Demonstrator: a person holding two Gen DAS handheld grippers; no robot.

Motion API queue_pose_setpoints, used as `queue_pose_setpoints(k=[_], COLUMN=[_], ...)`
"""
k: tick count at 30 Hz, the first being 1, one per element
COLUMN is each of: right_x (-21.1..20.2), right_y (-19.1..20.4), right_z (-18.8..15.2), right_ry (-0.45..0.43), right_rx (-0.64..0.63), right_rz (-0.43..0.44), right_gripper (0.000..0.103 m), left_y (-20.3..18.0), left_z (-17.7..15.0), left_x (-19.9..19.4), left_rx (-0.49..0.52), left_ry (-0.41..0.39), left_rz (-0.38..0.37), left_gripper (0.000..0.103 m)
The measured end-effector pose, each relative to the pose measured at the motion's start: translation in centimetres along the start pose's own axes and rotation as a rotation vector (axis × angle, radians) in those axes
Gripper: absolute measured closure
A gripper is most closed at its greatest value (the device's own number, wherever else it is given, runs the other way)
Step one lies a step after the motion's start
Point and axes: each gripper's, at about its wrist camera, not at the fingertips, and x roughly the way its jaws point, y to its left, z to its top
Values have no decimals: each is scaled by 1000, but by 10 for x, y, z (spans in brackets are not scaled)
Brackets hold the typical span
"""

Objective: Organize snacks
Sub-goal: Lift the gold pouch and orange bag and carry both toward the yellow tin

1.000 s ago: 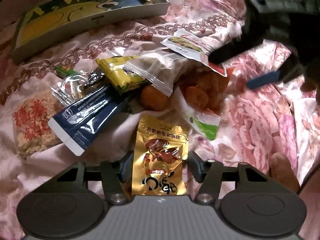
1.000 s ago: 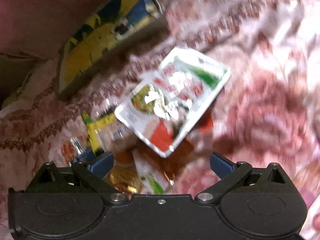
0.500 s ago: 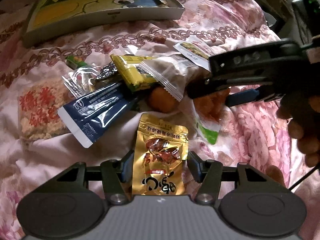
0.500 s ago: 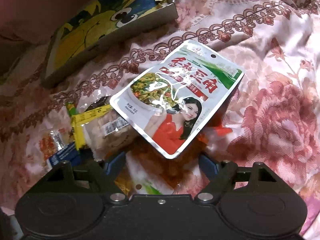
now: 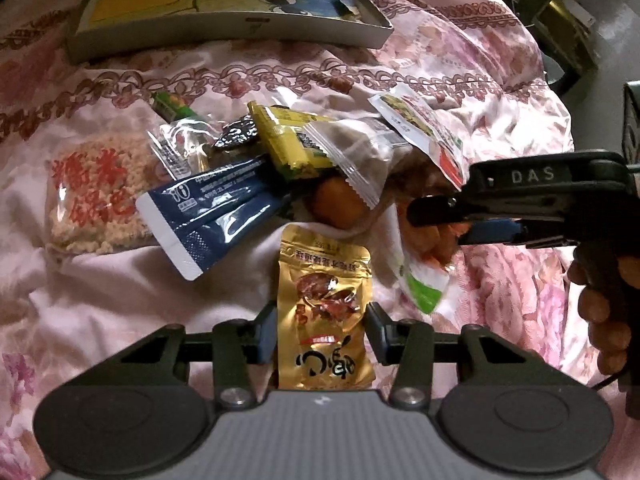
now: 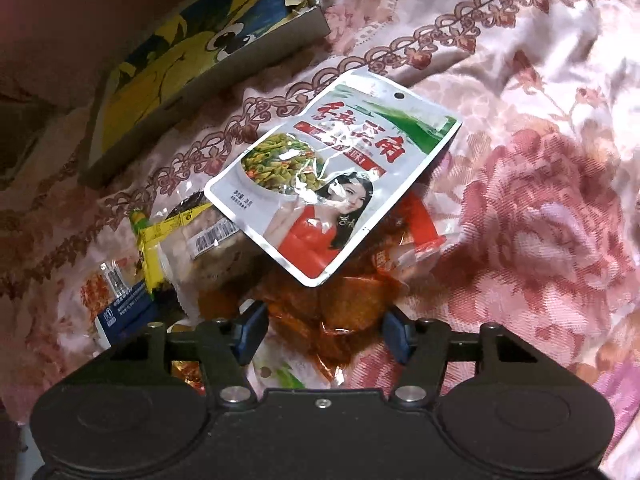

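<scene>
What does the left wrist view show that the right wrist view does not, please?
Only the left wrist view shows the gold pouch between the closing left gripper, the puffed rice bag, the right gripper from the side, and the hand holding it.

Only the right wrist view shows the front print of the white pickle pouch and the orange snack bag between the closing right gripper's own fingers.

Both show the yellow box, the navy sachets and the floral bedspread.
</scene>
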Motion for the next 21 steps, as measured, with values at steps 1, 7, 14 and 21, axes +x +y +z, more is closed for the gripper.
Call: queue_pose_setpoints(k=[1, 7, 14, 21], right_x=[3, 7, -11, -15], right_y=[-1, -1, -8, -15], right_z=[2, 6, -2, -9], right_ry=[0, -11, -41, -18], right_rx=[10, 29, 43, 66], right_rz=[-2, 7, 32, 100], right_gripper=[36, 38, 71, 71], left_y=[0, -3, -3, -8], left_z=[0, 0, -5, -13], left_x=[0, 7, -1, -9], left_rx=[3, 33, 38, 66], left_ry=[0, 13, -13, -30], left_rz=[1, -1, -7, -7], left_gripper=[53, 52, 56, 58])
